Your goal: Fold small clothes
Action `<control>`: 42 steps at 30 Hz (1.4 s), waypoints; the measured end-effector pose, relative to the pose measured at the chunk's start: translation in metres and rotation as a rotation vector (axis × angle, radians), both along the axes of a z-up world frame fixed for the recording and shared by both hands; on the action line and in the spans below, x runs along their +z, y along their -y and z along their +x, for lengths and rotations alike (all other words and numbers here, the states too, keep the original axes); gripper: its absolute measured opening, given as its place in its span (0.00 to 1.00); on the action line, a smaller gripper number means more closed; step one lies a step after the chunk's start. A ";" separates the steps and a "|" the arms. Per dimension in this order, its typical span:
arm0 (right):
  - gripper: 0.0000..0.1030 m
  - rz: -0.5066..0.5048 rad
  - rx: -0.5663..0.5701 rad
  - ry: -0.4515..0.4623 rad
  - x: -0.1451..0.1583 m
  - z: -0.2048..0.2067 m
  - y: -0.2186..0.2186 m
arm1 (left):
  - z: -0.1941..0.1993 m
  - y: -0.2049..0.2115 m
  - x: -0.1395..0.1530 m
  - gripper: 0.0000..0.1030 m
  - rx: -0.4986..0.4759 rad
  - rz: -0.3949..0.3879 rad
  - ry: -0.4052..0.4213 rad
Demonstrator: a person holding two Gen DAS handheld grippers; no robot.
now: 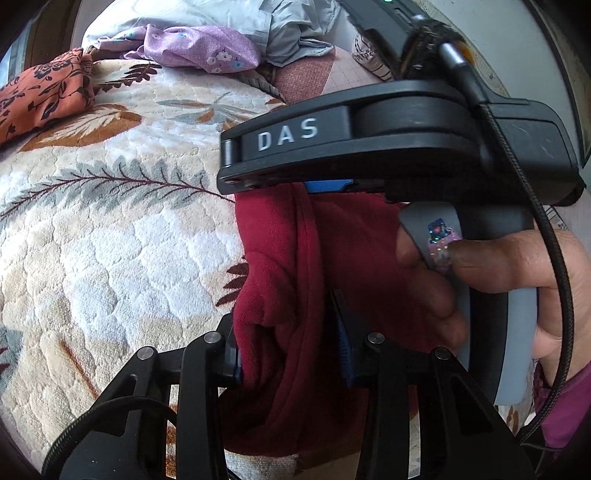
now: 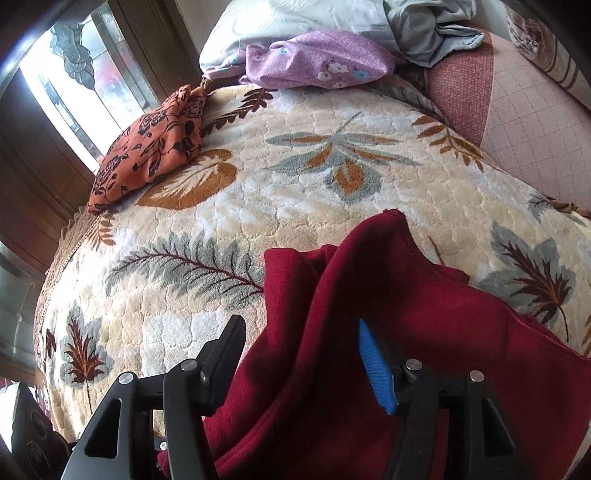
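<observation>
Your left tongs [image 1: 291, 354] are standing fairly wide apart, with a bunched fold of the dark red garment [image 1: 295, 266] sitting between the two fingers; the cloth is touching the left finger, but whether they are pinching it cannot be told. Directly ahead of them, your right tongs [image 1: 328, 186] are crossing the view sideways, their blue pad lying against the top edge of the same garment, with your right hand [image 1: 498, 266] wrapping the grey handle.

In the right wrist view, your right tongs [image 2: 306, 365] are gaping wide, and the red garment [image 2: 369, 295] is rising up between the fingers, its stitched hem peaking just beyond them. The cloth is touching both fingers there, though no firm grip is showing.

The garment is lying on a bed covered by a cream blanket [image 2: 258, 184] patterned with grey and brown leaves. Well beyond it, an orange flowered cloth [image 2: 155, 147] is resting near the blanket's far left edge, a lilac flowered cloth [image 2: 317, 59] is lying at the far end, and a pale grey cloth [image 2: 424, 26] is crumpled just behind that.
</observation>
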State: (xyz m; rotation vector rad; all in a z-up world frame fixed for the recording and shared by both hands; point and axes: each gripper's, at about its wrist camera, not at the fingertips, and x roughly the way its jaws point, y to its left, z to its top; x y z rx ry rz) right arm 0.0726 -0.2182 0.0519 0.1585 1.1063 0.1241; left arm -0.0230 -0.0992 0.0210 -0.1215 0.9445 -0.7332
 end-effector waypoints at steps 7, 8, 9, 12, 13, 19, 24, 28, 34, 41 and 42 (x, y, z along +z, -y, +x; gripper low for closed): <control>0.42 -0.105 0.001 -0.019 -0.017 0.009 -0.006 | 0.004 0.002 -0.005 0.36 0.015 0.034 -0.006; 0.30 -0.107 -0.011 -0.004 -0.015 0.006 -0.003 | 0.003 0.004 -0.005 0.36 0.018 0.047 0.002; 0.22 -0.088 -0.019 0.016 -0.012 0.002 0.000 | 0.003 0.005 -0.006 0.38 0.022 0.056 0.008; 0.19 -0.047 -0.025 0.082 0.003 -0.015 0.007 | -0.001 0.009 -0.007 0.46 0.032 0.085 0.023; 0.19 -0.028 -0.027 0.098 0.007 -0.021 0.010 | -0.002 0.010 -0.007 0.46 0.032 0.089 0.028; 0.18 0.069 -0.056 0.175 0.035 -0.052 0.033 | -0.020 0.015 0.023 0.36 0.017 0.013 0.065; 0.17 0.094 -0.084 0.215 0.058 -0.075 0.059 | -0.045 0.039 0.052 0.27 -0.051 0.005 0.115; 0.17 0.085 -0.107 0.244 0.079 -0.095 0.083 | -0.061 0.075 0.069 0.25 -0.113 -0.017 0.118; 0.17 0.040 -0.171 0.260 0.093 -0.133 0.137 | -0.091 0.143 0.080 0.25 -0.224 -0.005 0.139; 0.17 0.010 -0.274 0.243 0.082 -0.177 0.210 | -0.125 0.221 0.066 0.25 -0.329 0.031 0.129; 0.17 0.010 -0.285 0.239 0.079 -0.182 0.219 | -0.128 0.230 0.061 0.25 -0.337 0.040 0.123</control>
